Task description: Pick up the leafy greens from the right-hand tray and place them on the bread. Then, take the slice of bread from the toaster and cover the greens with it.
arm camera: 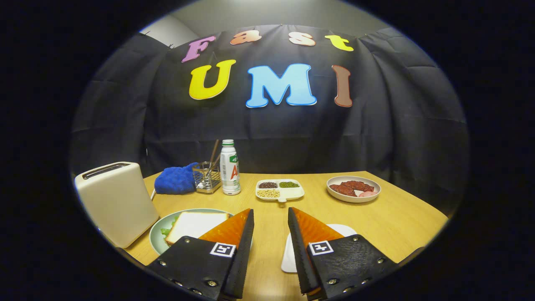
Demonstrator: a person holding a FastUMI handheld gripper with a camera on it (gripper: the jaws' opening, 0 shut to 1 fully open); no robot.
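Spread and holding nothing, the gripper (271, 215) is hovering over the table (401, 217); bread (194, 225) is covering greens (167, 230) on the plate (158, 238).

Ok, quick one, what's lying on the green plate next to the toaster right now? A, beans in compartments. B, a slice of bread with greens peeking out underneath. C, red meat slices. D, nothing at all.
B: a slice of bread lies on the green plate with greens showing at its edge, beside the toaster; the gripper is open with nothing between its fingers.
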